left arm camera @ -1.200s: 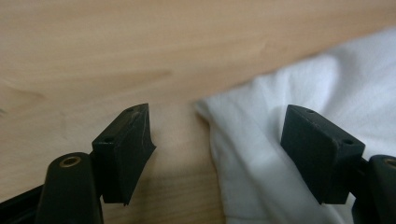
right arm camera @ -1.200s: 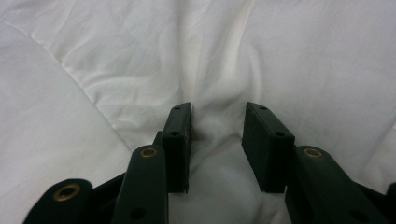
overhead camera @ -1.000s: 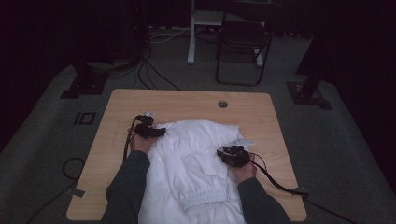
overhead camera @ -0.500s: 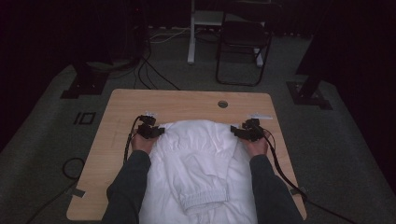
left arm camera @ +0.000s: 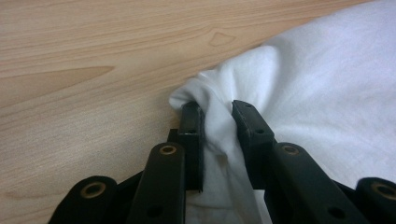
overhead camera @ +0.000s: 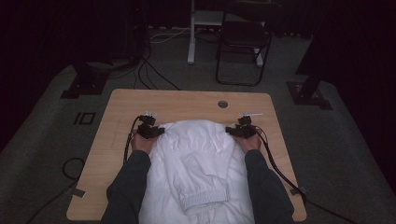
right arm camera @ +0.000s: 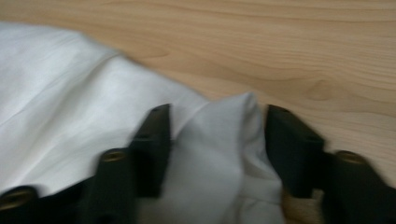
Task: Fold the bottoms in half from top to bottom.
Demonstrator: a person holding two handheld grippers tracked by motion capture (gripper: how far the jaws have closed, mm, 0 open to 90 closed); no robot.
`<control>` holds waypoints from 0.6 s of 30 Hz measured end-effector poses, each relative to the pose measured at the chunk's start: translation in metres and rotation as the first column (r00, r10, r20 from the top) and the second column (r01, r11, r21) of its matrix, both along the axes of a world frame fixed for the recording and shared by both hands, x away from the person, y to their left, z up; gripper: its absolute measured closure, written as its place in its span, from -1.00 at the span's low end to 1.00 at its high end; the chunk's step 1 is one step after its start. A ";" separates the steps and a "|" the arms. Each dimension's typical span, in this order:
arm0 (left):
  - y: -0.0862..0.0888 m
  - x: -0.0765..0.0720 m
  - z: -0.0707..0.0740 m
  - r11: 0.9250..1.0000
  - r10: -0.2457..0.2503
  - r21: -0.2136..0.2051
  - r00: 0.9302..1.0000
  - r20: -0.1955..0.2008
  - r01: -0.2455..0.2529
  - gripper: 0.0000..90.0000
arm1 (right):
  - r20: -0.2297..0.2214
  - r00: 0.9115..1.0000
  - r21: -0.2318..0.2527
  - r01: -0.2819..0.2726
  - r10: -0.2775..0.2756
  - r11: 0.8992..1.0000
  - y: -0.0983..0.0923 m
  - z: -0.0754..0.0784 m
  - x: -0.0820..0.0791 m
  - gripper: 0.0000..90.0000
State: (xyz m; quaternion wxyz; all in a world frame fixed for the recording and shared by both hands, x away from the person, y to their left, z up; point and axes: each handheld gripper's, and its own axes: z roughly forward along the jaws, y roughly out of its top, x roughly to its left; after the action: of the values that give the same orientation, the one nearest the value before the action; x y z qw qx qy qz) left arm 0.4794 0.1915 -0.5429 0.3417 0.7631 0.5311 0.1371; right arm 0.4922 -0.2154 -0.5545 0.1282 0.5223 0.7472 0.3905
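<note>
While the white garment [overhead camera: 196, 168] lies spread over the near half of the counter [overhead camera: 121, 102], its ribbed hem [overhead camera: 204, 200] sits toward the person and its far edge curves between the two grippers. Left gripper [overhead camera: 156, 131] is at the garment's far-left corner — in the left gripper view its jaws pinch a bunched fold of the white cloth [left arm camera: 219, 121], the fabric squeezed narrow between them, bare wood just beyond. Right gripper [overhead camera: 233, 130] is at the far-right corner — in the right gripper view the jaws stand on either side of a raised fold of cloth [right arm camera: 224, 140]; the picture is blurred, gap looks wider than on the left, so I cannot tell whether they actually clamp it. Both forearms in dark sleeves [overhead camera: 128, 186] come in from the near edge, flanking the garment. A round hole [overhead camera: 222, 104] sits in the counter near its far edge. Beyond the counter: grey floor, cables [overhead camera: 154, 74], a folding chair [overhead camera: 243, 42].
</note>
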 end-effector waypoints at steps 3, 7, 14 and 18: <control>-0.001 -0.001 0.001 1.000 0.000 0.006 1.000 -0.001 0.000 0.74 | -0.037 0.999 -0.009 -0.033 0.033 0.999 0.000 0.002 -0.002 0.78; -0.001 -0.003 0.004 1.000 0.002 0.020 1.000 -0.008 -0.002 0.84 | -0.050 0.998 -0.030 -0.036 0.034 0.999 -0.005 0.006 -0.005 0.96; 0.026 -0.005 0.037 0.982 0.040 -0.185 0.997 0.063 -0.028 0.87 | 0.071 0.997 -0.011 -0.017 0.017 1.000 -0.023 0.043 -0.008 0.97; 0.033 -0.007 0.071 0.959 0.052 -0.282 0.988 0.146 -0.009 0.87 | 0.170 0.985 0.016 0.006 -0.008 1.000 -0.026 0.073 -0.010 0.97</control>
State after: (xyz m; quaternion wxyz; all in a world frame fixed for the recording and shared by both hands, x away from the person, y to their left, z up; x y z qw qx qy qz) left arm 0.4727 0.2242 -0.4716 0.4835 0.6860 0.5295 0.1236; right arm 0.4821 -0.2412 -0.4813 0.1889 0.4905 0.7286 0.4391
